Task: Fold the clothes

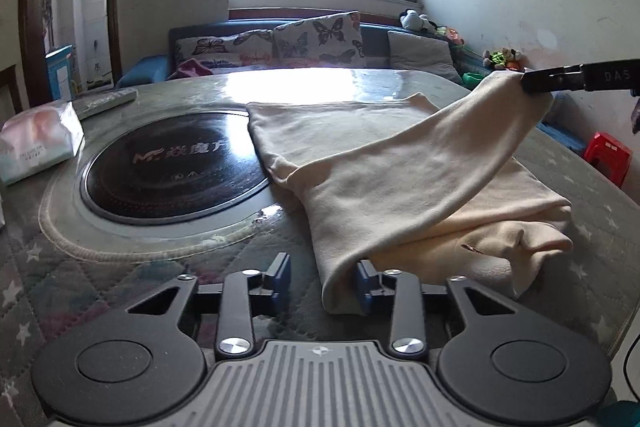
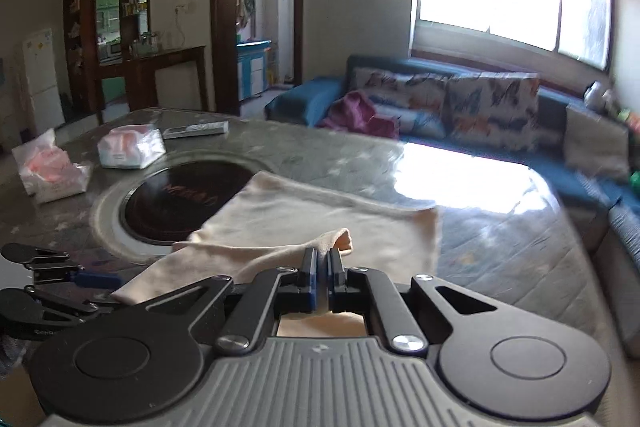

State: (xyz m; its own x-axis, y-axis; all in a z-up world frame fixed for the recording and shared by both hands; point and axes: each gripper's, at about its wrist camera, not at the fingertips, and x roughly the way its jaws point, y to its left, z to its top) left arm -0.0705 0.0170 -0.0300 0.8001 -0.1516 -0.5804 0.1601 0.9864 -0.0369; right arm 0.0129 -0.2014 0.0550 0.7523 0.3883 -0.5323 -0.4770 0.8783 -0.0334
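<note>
A cream garment [image 1: 384, 163] lies on the table to the right of the dark round hob. My left gripper [image 1: 324, 281] hangs low over its near corner. Its blue pads stand apart, and the cloth's edge lies between them against the right-hand pad [image 1: 366, 285] without being squeezed. My right gripper [image 2: 322, 267] is shut on another corner of the garment [image 2: 320, 215] and holds it lifted off the table. In the left wrist view the right gripper [image 1: 528, 83] shows at the upper right, with the cloth stretched up to it. The left gripper [image 2: 92, 279] appears at the right wrist view's lower left.
The round black hob [image 1: 176, 163] is sunk in the table [image 1: 120, 267] left of the garment. Tissue packs [image 2: 130, 145] and a remote [image 2: 196, 129] lie at the far left. A blue sofa with cushions [image 1: 320, 35] runs behind the table. A red stool [image 1: 608, 155] stands at the right.
</note>
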